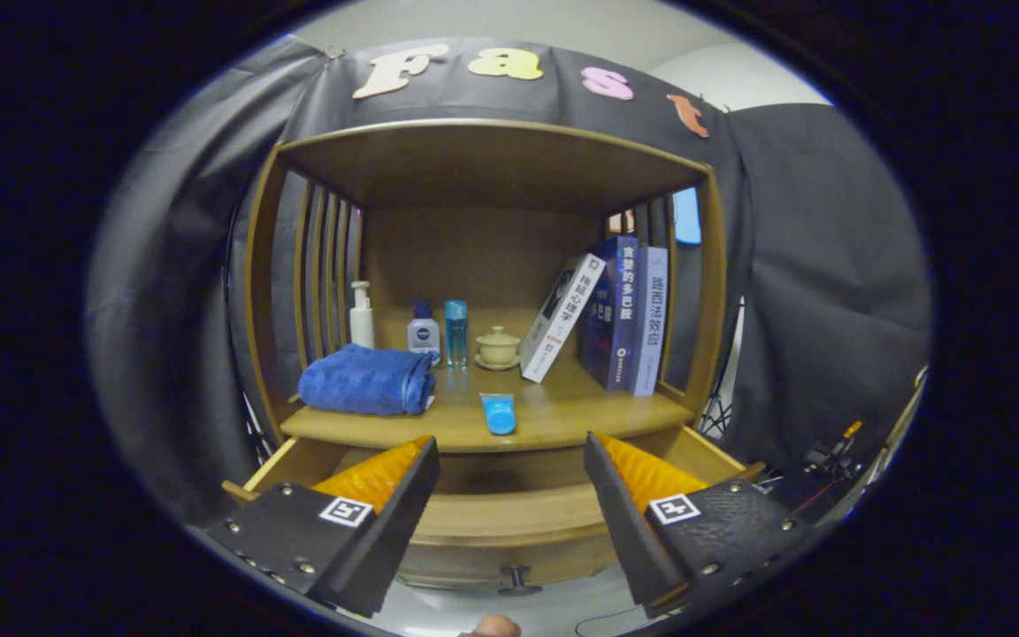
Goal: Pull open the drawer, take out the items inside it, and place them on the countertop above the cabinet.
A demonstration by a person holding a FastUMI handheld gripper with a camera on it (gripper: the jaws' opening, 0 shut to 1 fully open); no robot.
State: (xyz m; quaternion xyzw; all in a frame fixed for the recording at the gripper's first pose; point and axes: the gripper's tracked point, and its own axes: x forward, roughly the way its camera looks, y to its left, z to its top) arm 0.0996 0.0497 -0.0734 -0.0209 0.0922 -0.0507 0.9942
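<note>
The gripper (pixel 509 451) hangs with its fingers spread wide apart, nothing between them; just below and ahead of them the wooden drawer (pixel 509 518) stands pulled out, its dark knob (pixel 518 579) nearest; beyond the fingertips, on the countertop (pixel 563 416) above the drawer, a blue tube (pixel 499 413) lies near the front edge; left of it rests a folded blue towel (pixel 368 380); farther back stand a pump bottle (pixel 361 316), a small white-and-blue bottle (pixel 423 333), a blue bottle (pixel 455 333), a lidded cup (pixel 498 347) and books (pixel 616 314), one leaning.
</note>
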